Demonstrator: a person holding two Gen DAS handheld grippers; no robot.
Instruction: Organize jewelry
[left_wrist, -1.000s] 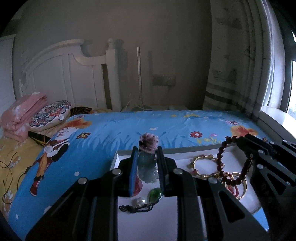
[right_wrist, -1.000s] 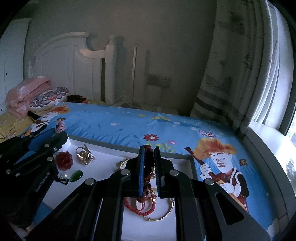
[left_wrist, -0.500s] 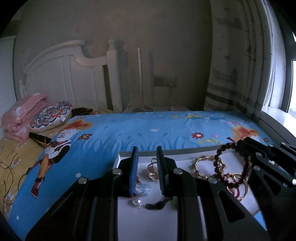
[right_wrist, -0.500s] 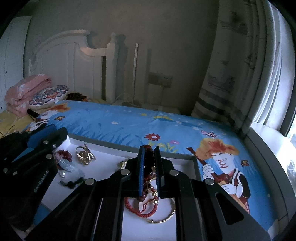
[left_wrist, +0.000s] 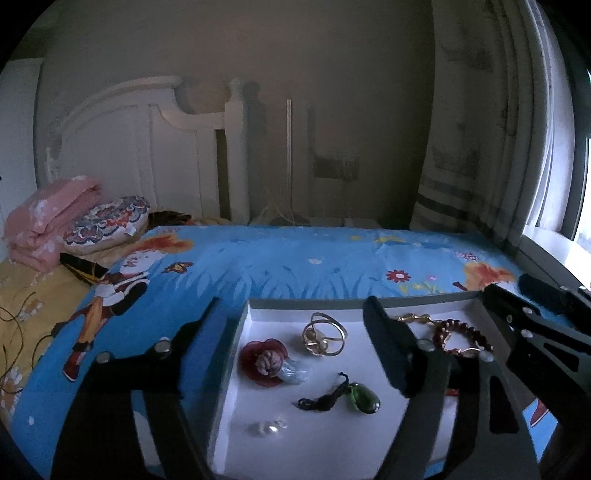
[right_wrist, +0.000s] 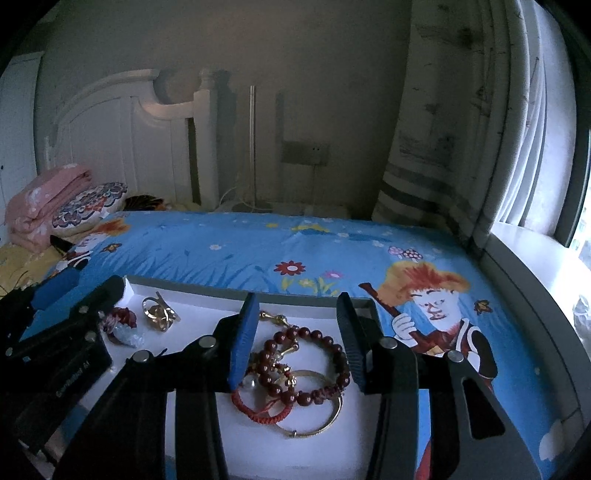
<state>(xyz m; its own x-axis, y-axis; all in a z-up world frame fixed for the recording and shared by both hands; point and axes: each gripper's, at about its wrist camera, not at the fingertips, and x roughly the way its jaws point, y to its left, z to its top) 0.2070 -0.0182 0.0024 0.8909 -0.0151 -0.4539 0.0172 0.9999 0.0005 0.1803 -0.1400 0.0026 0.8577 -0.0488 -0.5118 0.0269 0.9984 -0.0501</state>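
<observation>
We have a bed (left_wrist: 295, 258) with a blue cartoon-print cover, and on it sits the shallow white tray (left_wrist: 255, 398) that takes the jewelry.

Both grippers hang low over that tray. A second ago each was clamped on a piece; now both pairs of jaws stand wide apart and hold nothing. We read that as two releases done at once, so two more pieces are put away.

The left gripper (left_wrist: 295, 332) straddles the tray's left half. The flower ornament (left_wrist: 269, 363) it carried a second ago now lies flat on the tray floor on top of a red disc, between the jaws and touching neither. Just beside it is the gold ring cluster (left_wrist: 324, 334); nearer us lie the green pendant (left_wrist: 362, 398) on its dark cord and some small clear beads (left_wrist: 269, 427).

The right gripper (right_wrist: 299, 332) spans the right half. The dark red bead bracelet (right_wrist: 310, 363) that hung from its closed jaws has dropped onto the bracelet pile, resting over the red cord bracelet (right_wrist: 258, 410) and the thin gold bangle (right_wrist: 321, 424), with a gold chain (right_wrist: 275, 318) behind.

So small pieces gather at the left and bracelets at the right. We judge this sort well along; we see nothing loose on the bed cover itself.
</observation>
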